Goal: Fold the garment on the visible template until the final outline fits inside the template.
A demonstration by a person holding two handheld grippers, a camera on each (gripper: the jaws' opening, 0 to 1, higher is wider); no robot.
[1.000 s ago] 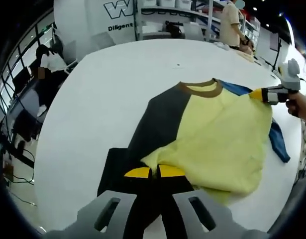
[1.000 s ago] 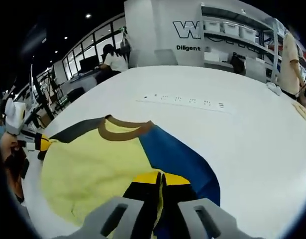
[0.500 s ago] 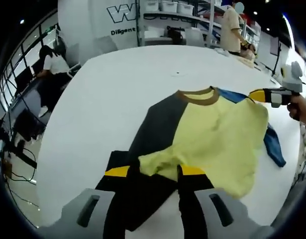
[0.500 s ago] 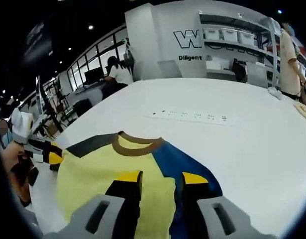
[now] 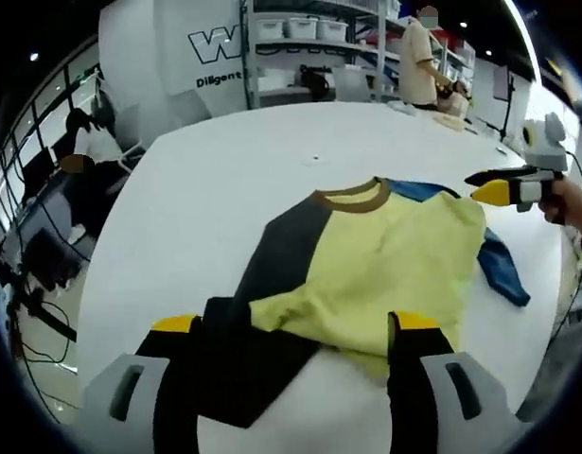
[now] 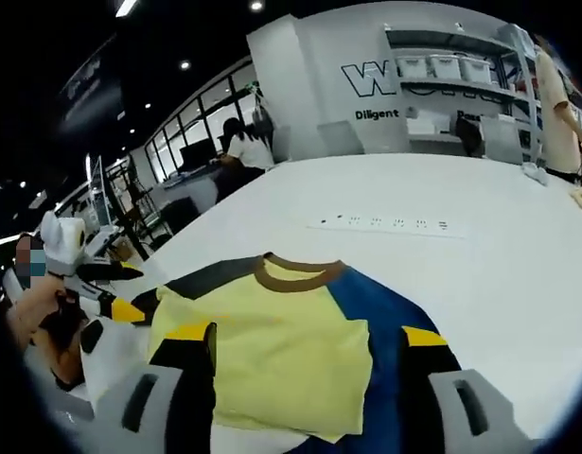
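Garment [image 5: 366, 265] flat between wide-spread left gripper [image 5: 295, 326] jaws

Both views face the garment [image 5: 366, 265] closely, seemingly from opposite sides.

The soft colour-block shirt [image 5: 366, 265] is pale yellow across its folded body, with a dark charcoal panel and sleeve, a bright blue panel and sleeve, and a ribbed brown collar [image 5: 352, 196]. It lies on a plain white tabletop [image 5: 196, 189]. The left gripper [image 5: 295, 326] has grey arms, black jaws and yellow tips. The right gripper [image 6: 305, 336] shows the same grey, black and yellow.
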